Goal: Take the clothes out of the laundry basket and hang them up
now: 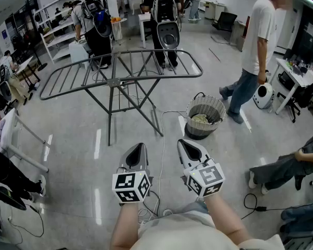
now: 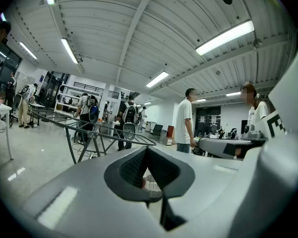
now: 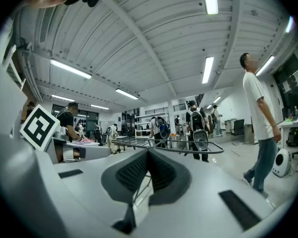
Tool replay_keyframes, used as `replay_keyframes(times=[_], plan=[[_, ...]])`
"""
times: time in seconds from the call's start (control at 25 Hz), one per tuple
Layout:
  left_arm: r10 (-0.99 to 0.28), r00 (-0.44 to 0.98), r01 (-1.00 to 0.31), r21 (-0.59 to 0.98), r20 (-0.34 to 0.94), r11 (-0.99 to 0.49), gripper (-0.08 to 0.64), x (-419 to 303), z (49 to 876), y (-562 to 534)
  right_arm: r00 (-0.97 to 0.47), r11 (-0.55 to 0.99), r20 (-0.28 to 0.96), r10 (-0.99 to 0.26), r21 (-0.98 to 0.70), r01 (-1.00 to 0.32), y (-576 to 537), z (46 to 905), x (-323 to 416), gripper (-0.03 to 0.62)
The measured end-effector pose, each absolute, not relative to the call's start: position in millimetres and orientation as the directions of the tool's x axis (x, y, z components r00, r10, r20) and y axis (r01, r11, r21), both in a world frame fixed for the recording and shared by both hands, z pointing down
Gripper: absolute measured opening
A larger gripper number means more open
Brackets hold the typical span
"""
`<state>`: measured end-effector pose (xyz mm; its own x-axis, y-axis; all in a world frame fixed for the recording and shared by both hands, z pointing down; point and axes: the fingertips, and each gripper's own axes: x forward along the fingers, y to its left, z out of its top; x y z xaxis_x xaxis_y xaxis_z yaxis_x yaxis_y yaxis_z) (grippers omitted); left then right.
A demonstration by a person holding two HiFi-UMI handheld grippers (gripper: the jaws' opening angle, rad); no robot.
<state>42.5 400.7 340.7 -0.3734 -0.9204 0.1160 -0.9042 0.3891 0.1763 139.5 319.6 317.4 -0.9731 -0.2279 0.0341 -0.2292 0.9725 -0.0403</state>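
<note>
1. Grippers first: the left gripper (image 1: pixel 137 151) is clenched. Its own view shows the two dark ribbed pads (image 2: pixel 135 168) pressed together along one seam, and they grasp no cloth.
2. The right gripper (image 1: pixel 188 147) is clenched in the same way. In its own view the ribbed pads (image 3: pixel 134 171) meet at the middle and hold no garment.
3. Both grippers are held side by side and roughly level, each with its black-and-white marker cube (image 1: pixel 130 186) at the back, above the person's forearms. They sit on the near side of the round woven grey-and-white laundry basket (image 1: pixel 204 128), the right one nearer to it and the left one further to its left. Neither touches it.
4. The basket stands upright on the glossy grey floor (image 1: pixel 73 155), with a dark band around its base. The clothes, a crumpled bundle of pale fabric (image 1: pixel 201 119), lie inside it, below the rim.
5. A thin white cable (image 1: pixel 162 139) trails over the floor just left of the basket and runs back between the grippers.
6. The grey metal folding drying rack (image 1: pixel 115 81) stands beyond the basket and to its left. Its two barred wings are spread flat over crossed legs, and its nearest leg is close to the basket.
7. A person in a white T-shirt and blue jeans (image 1: pixel 258 40) is mid-step to the right of the basket, just beyond it.
8. Further beyond the basket, past the rack, other people with black backpacks (image 1: pixel 165 7) stand among white tables and shelves.
</note>
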Motion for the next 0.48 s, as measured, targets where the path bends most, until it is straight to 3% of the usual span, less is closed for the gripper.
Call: replay_keyframes(times=[0.48], plan=[[-0.924,-0.366,-0.907,0.183,0.111,0.381,0.011,43.2,340.7,402.9,-0.972,0.972,0.037,-0.23,-0.036,-0.231,325.8,317.3,140.3,-0.002]])
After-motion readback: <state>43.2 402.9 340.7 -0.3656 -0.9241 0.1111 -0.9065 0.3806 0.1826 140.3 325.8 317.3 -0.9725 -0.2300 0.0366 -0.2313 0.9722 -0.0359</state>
